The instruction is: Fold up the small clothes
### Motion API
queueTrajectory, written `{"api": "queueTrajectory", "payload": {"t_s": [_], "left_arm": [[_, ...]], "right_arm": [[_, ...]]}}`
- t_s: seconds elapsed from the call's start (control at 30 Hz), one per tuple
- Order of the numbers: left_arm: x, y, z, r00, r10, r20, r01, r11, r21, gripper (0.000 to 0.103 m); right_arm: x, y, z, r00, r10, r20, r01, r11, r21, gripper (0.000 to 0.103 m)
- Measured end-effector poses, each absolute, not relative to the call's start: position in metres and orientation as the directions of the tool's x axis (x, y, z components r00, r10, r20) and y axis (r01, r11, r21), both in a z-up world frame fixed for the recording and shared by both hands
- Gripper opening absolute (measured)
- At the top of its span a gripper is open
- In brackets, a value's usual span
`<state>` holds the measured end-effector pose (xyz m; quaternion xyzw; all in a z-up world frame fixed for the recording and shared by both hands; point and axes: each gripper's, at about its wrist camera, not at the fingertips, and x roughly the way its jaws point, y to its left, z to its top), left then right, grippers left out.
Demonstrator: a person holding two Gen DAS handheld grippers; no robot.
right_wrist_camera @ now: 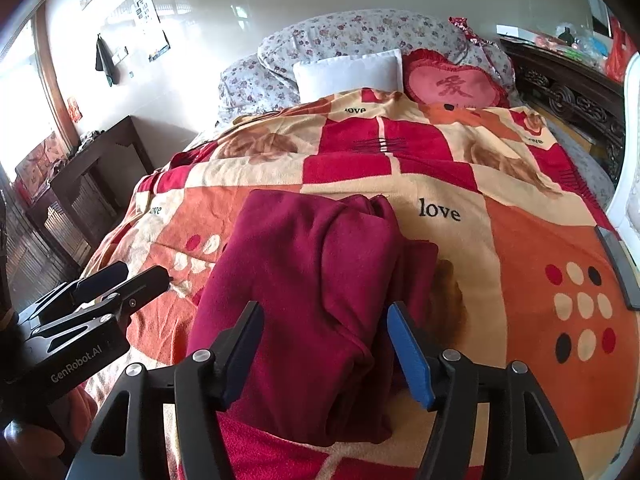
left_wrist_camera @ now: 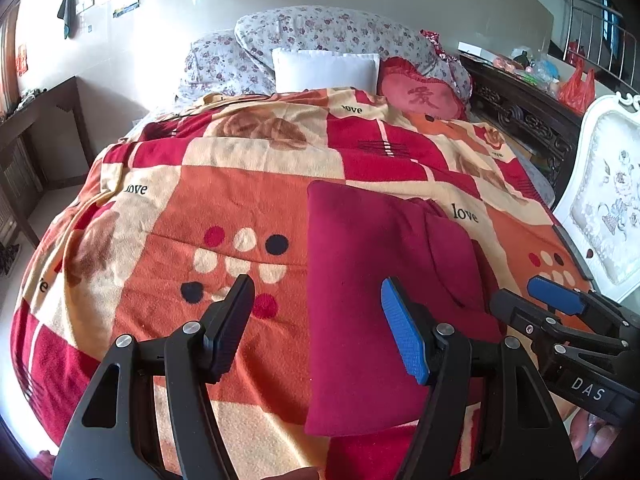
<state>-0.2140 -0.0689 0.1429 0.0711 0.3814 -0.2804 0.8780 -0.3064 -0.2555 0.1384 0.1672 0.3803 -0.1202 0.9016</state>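
A dark red garment (left_wrist_camera: 372, 280) lies folded into a long strip on the patterned blanket (left_wrist_camera: 224, 200); it also shows in the right wrist view (right_wrist_camera: 316, 292). My left gripper (left_wrist_camera: 318, 324) is open and empty, above the garment's near left edge. My right gripper (right_wrist_camera: 324, 344) is open and empty, above the garment's near end. In the left wrist view the right gripper (left_wrist_camera: 532, 296) shows at the right of the garment. In the right wrist view the left gripper (right_wrist_camera: 132, 274) shows at the left of it.
A white pillow (left_wrist_camera: 326, 70), a red heart cushion (left_wrist_camera: 420, 94) and a floral quilt (left_wrist_camera: 320, 28) lie at the head of the bed. A dark carved cabinet (left_wrist_camera: 528, 120) and a white chair (left_wrist_camera: 608, 200) stand at the right. A dark table (right_wrist_camera: 92, 172) stands left.
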Motion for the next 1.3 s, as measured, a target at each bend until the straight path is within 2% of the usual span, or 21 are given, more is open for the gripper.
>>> {"api": "queueTrajectory", "payload": {"t_s": [1.3], "left_arm": [[-0.210,-0.076,0.131,0.536,-0.432,-0.725,0.555,0.828,-0.083,0.066]], "right_arm": [[-0.299,-0.261,0.119,0.647,-0.062,-0.760,0.357,0.906,0.229,0.062]]}}
